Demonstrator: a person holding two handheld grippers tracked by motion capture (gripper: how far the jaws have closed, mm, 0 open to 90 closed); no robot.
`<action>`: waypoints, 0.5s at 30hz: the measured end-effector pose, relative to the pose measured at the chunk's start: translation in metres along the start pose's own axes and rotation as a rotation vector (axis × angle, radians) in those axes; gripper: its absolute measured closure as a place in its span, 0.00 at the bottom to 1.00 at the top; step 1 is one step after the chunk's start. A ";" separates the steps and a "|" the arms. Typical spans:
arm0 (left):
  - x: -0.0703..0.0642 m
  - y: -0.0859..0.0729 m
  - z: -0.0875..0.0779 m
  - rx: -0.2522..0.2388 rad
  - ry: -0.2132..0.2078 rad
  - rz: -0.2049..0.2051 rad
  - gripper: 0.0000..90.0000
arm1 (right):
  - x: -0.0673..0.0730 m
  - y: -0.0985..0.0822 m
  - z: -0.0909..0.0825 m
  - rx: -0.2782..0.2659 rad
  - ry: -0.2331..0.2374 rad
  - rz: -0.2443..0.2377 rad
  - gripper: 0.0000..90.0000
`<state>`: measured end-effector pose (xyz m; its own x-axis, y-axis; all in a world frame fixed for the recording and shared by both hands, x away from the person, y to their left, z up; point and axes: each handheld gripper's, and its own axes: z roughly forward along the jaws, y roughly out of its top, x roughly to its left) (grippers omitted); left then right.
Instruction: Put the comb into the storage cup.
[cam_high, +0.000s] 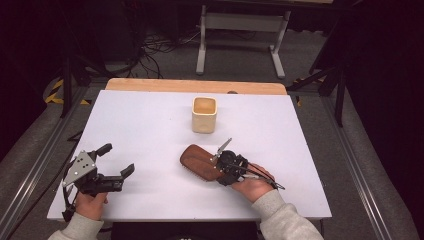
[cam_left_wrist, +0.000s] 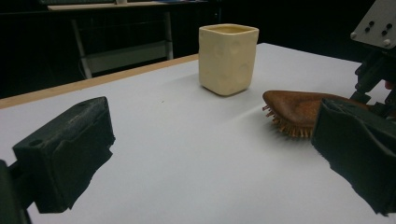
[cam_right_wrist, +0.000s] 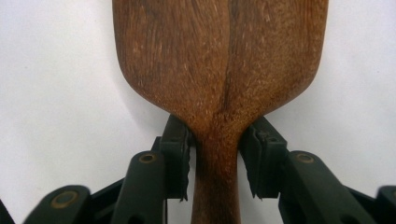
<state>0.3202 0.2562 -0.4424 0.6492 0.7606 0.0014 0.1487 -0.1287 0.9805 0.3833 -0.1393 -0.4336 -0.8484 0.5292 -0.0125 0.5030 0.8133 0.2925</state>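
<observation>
Near edge of the bench: two hands, one gripper each. Right gripper sits at the near-right, jaws either side of the narrow neck of the wooden hairbrush, right where the handle meets the head. In the right gripper view the pads look right up against the neck of the hairbrush, jaws narrowed to roughly half, a thin gap possibly left on one side; I read it as a grip. Neck chosen likely because it is the thinnest, easiest spot to clamp. Brush lies flat, bristles down, wooden back up, head pointing far-left toward the cream cup, which stands upright at bench centre-far, well apart from the brush. Brush probably headed for that cup, handle or head first unclear.

Left gripper rests near-left, jaws spread wide, holding nothing, well apart from everything; looks parked out of the way. The left gripper view shows the bristles touching the bench.
</observation>
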 end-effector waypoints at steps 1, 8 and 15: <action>0.000 0.000 0.000 -0.002 0.002 0.001 0.00 | 0.000 0.000 0.000 0.001 0.000 0.002 0.74; 0.001 -0.002 0.001 -0.009 -0.018 -0.014 0.00 | 0.000 -0.002 0.000 0.001 0.002 0.000 0.79; 0.002 -0.001 0.002 0.010 -0.046 -0.041 0.00 | 0.000 -0.002 0.000 0.003 0.003 -0.011 0.80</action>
<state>0.3227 0.2569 -0.4441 0.6760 0.7353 -0.0476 0.1829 -0.1049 0.9775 0.3827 -0.1412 -0.4340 -0.8545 0.5193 -0.0127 0.4939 0.8198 0.2899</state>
